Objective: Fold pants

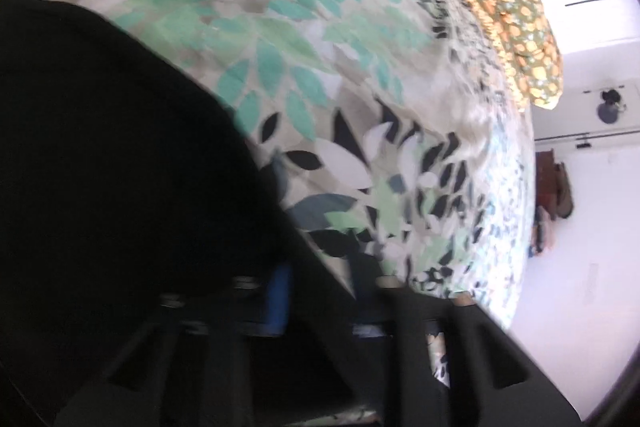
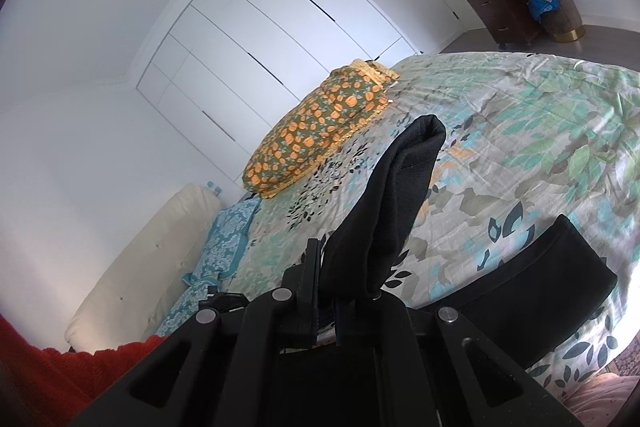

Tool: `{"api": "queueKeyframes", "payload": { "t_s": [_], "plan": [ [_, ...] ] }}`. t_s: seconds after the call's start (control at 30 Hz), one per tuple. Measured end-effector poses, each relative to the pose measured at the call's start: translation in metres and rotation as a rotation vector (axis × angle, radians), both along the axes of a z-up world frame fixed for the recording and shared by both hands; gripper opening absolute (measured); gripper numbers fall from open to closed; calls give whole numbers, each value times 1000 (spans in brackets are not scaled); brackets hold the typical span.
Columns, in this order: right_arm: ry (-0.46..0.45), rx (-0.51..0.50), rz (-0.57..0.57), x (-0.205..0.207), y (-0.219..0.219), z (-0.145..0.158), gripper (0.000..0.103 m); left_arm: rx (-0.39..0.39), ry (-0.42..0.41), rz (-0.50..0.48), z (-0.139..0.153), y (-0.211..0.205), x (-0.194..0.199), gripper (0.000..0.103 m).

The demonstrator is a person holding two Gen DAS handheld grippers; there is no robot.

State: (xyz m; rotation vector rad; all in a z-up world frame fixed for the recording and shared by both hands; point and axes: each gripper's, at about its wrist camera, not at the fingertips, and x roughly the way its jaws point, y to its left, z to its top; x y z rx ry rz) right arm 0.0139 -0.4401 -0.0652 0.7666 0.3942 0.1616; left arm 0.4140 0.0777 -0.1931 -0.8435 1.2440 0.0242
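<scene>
The black pants [image 1: 120, 167] fill the left half of the blurred left wrist view and run down into my left gripper [image 1: 316, 291], which looks shut on the cloth. In the right wrist view my right gripper [image 2: 340, 291] is shut on a fold of the black pants [image 2: 384, 207], lifted above the bed so the fold stands up from its jaws. Another stretch of the pants [image 2: 540, 287] lies flat on the leaf-print bed cover [image 2: 520, 127] to the right.
A pumpkin-print pillow [image 2: 320, 139] and a blue patterned pillow [image 2: 224, 251] lie at the head of the bed. White wardrobe doors [image 2: 280, 19] stand behind. A dark dresser [image 2: 504, 11] and a laundry basket [image 2: 556, 11] are across the room. A red sleeve [image 2: 48, 379] shows at lower left.
</scene>
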Motion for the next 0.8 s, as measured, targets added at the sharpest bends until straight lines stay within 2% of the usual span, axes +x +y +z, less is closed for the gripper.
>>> {"api": "queueKeyframes", "payload": {
  "t_s": [0.07,0.13,0.27,0.37,0.4,0.47,0.53,0.6,0.63,0.7,0.77,0.8],
  "plan": [
    [32,-21,-10,1,-7,-4,6,-27,-61,18,11,9,-13,8],
    [65,-22,-18,9,-19,-12,6,-32,-140,19,35,15,-31,8],
    [92,-23,-21,38,-39,-17,6,39,-362,-34,127,30,-100,8],
    [161,-28,-12,54,-50,-23,6,143,-475,-65,171,38,-176,9],
    [221,-31,-16,57,-55,-32,6,174,-474,-77,171,37,-199,10],
    [399,-23,-28,61,-65,-65,6,221,-413,-113,145,29,-243,11],
    [571,-22,-41,60,-72,-99,6,231,-290,-158,93,15,-275,11],
    [724,-36,-36,60,-75,-132,6,210,-200,-179,50,7,-290,11],
    [760,-14,-42,59,-77,-141,6,209,-176,-181,36,3,-294,10],
    [789,-75,-35,62,-75,-140,6,211,-148,-193,22,-5,-297,8],
    [797,-160,-20,63,-70,-137,6,197,-144,-212,20,-8,-296,8],
    [815,-157,-18,62,-72,-141,6,199,-146,-218,21,-8,-295,8]
  ]
}}
